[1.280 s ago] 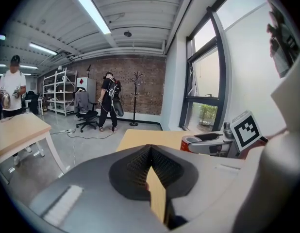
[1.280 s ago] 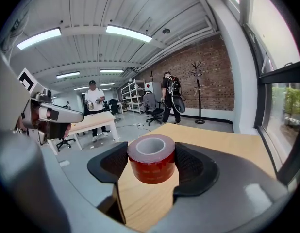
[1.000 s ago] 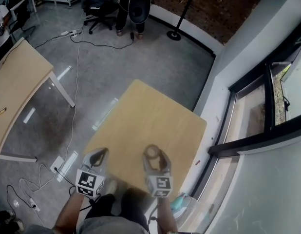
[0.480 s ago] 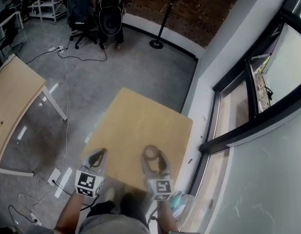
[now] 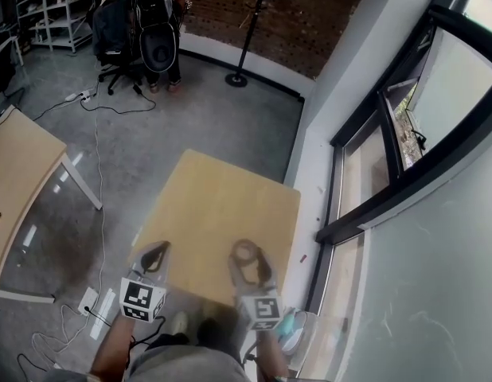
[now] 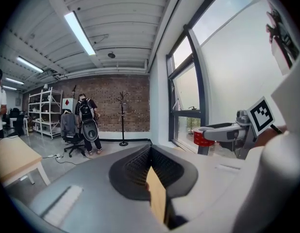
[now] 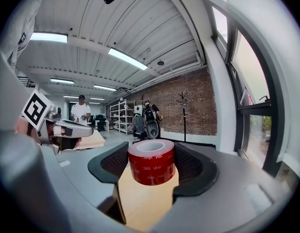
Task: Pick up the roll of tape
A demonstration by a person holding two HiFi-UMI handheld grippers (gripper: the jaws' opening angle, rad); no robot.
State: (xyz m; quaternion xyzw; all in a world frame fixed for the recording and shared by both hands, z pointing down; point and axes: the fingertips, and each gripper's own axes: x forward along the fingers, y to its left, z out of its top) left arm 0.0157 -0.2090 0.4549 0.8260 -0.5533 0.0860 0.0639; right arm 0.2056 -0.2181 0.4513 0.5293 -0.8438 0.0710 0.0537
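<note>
Right hand-held gripper (image 5: 247, 255): its jaws stood fairly wide and were clamped on the sides of a red roll of tape (image 7: 151, 168), whose hollow core faced up.
Left hand-held gripper (image 5: 156, 255): its jaws met at the tips with nothing between them, and it was held level beside the right one.
Tape's place: it sat between the right jaws over the near part of the light wooden worktop (image 5: 222, 205), and appeared to be clear of the surface.
Step in hand: the lift looked nearly complete.
Doing it well: the squeeze should stay even on both sides so the smooth roll cannot tip or slide out, the wrist should stay level, and the left hand should keep out of the way.
Far room: a person with a backpack (image 5: 154, 30) stood by an office chair (image 5: 111, 34) before a brick wall (image 5: 254, 14).
</note>
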